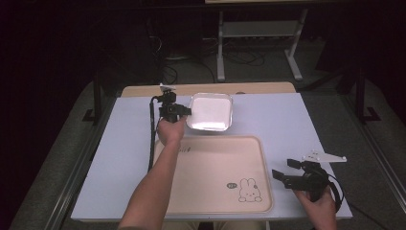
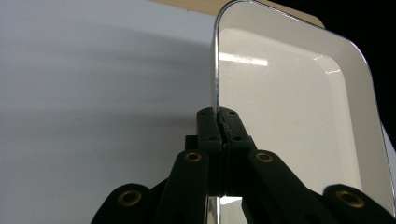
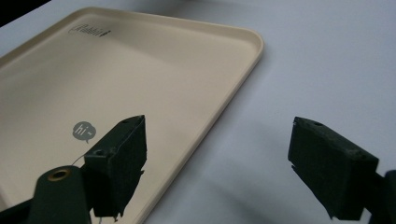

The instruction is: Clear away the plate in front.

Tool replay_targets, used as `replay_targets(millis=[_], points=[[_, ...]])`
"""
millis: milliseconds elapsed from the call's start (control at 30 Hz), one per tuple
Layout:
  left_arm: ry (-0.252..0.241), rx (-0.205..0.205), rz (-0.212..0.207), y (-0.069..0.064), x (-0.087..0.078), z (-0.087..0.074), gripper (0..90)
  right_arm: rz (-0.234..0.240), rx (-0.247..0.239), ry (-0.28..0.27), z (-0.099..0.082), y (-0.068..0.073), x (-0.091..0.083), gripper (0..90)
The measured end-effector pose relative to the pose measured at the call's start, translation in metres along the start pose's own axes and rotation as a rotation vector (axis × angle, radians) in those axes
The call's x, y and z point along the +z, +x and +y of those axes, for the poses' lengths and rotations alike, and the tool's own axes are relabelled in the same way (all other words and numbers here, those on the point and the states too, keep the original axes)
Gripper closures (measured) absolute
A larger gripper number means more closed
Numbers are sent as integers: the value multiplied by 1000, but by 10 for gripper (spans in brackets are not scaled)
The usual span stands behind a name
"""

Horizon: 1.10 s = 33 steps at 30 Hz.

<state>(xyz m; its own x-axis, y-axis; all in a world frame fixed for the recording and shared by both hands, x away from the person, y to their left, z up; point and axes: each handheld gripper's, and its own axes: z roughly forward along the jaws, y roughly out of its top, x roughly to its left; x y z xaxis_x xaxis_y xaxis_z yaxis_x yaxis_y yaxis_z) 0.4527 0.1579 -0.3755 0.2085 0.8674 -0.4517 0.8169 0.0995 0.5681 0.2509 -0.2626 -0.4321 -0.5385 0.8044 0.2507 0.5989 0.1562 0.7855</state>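
A white enamel dish with a metal rim (image 1: 210,111) lies at the back middle of the table. My left gripper (image 1: 186,111) is shut on the left rim of the dish (image 2: 217,70), its jaws pinched together over the edge (image 2: 223,125). A beige tray with a rabbit drawing (image 1: 215,172) lies nearer the person, its corner (image 3: 154,84) also in the right gripper view. My right gripper (image 1: 283,170) is held above the table right of the tray, open, with nothing between its fingers (image 3: 215,168).
The table has a pale blue-white top (image 1: 287,120) with a wooden strip (image 1: 143,90) along the far edge. Cables and a metal stand's legs (image 1: 258,48) lie on the dark floor beyond. Bare tabletop (image 3: 327,56) spreads to the right of the tray.
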Motion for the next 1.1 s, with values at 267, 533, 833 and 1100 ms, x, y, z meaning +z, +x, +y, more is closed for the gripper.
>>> replay_targets(millis=[267, 533, 833, 1100], points=[[-7, -2, 0, 4, -22, -19, 889, 5, -8, 4, 0, 2, 1, 184], [-24, 10, 1, 4, -39, -30, 889, 2, -3, 11, 0, 2, 2, 185], [-37, 13, 1, 6, -58, -42, 889, 1, -1, 13, 1, 2, 2, 185], [-37, -7, 2, 13, -67, -60, 889, -1, -5, 13, 1, 3, 3, 185]])
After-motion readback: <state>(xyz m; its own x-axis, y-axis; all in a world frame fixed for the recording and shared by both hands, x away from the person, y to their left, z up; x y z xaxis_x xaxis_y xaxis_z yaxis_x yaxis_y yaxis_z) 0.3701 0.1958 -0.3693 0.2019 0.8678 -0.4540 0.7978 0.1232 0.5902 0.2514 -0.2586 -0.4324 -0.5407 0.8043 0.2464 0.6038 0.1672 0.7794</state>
